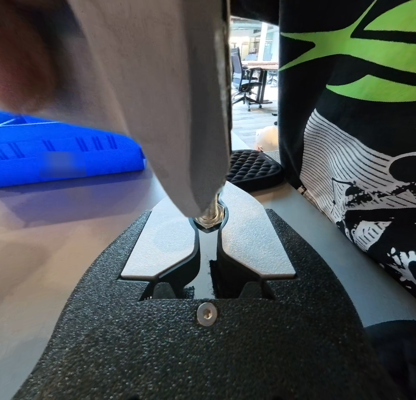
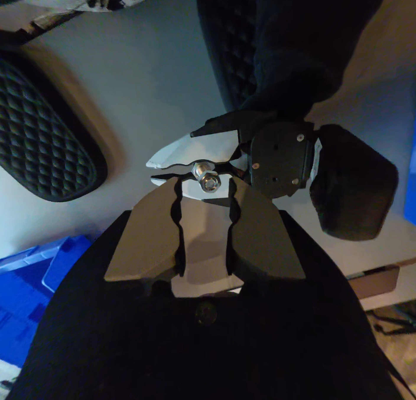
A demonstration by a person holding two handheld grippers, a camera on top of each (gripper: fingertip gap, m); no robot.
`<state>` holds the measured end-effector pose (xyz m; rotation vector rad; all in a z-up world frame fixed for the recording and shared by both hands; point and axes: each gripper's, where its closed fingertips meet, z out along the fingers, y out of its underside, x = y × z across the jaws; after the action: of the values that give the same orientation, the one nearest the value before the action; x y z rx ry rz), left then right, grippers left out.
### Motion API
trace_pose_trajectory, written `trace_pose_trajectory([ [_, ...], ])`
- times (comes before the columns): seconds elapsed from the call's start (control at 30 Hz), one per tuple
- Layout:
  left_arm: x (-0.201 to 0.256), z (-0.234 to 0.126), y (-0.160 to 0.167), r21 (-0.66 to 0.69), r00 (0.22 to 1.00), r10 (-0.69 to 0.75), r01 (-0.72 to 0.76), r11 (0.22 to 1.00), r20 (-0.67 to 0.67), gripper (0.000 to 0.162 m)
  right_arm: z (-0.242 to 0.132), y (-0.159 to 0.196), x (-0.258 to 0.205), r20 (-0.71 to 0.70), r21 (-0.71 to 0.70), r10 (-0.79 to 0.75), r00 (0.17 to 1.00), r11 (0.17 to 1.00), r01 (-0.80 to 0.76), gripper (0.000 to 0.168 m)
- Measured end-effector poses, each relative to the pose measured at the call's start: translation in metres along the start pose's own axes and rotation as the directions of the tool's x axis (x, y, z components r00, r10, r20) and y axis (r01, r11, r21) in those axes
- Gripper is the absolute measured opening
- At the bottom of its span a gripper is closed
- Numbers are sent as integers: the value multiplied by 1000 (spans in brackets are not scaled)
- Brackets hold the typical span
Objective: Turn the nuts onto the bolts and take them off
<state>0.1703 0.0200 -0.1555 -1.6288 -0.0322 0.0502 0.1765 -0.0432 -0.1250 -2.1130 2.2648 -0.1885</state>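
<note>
Grey table (image 2: 139, 78) runs under everything you are doing, so take the bolt (image 2: 198, 168) as your landmark: your left tongs (image 1: 208, 218) are clamped tight on its head end, apparently to stop it spinning, and its bright threaded shank points straight at your right tongs (image 2: 203, 186). Those right tongs stand narrowly parted and empty just short of the shiny hex nut (image 2: 210, 181) sitting at the shank's free tip, which reads as you regripping between turns. Farther off from the bolt lie two black quilted pads (image 2: 42, 127) and a blue bin (image 2: 27, 287).
</note>
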Motion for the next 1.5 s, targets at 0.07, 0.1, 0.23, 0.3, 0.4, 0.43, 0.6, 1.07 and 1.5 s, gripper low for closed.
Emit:
trace_pose_trajectory([
  [0.07,0,0,0,0,1000,0,0,1000,-1,12,1,2,2,18,-2,-28,999,1000,28,36],
  [0.1,0,0,0,1,1000,-1,1,1000,-1,12,1,3,3,25,-1,-35,999,999,35,34],
  [0.23,0,0,0,1,1000,0,0,1000,-3,10,1,3,3,28,4,-47,998,999,47,18],
  [0.3,0,0,0,2,1000,-1,1,1000,-1,10,0,3,3,21,4,-33,999,999,33,18],
  [0.4,-1,-1,0,1,1000,-1,1,1000,6,10,0,4,4,0,-10,53,999,999,-53,18],
  [0.43,-1,-1,0,0,1000,-2,2,1000,8,10,0,5,3,-6,-22,107,994,994,-107,18],
  [0.6,-2,-1,0,-2,1000,-3,3,1000,13,10,0,7,1,-55,-89,437,898,893,-441,18],
  [1.07,0,-1,1,-9,1000,7,-7,1000,5,10,-7,3,4,-67,45,509,858,861,-507,39],
  [1.5,1,-1,1,-4,1000,1,-1,1000,-5,10,-1,1,4,30,31,-33,999,999,32,25],
])
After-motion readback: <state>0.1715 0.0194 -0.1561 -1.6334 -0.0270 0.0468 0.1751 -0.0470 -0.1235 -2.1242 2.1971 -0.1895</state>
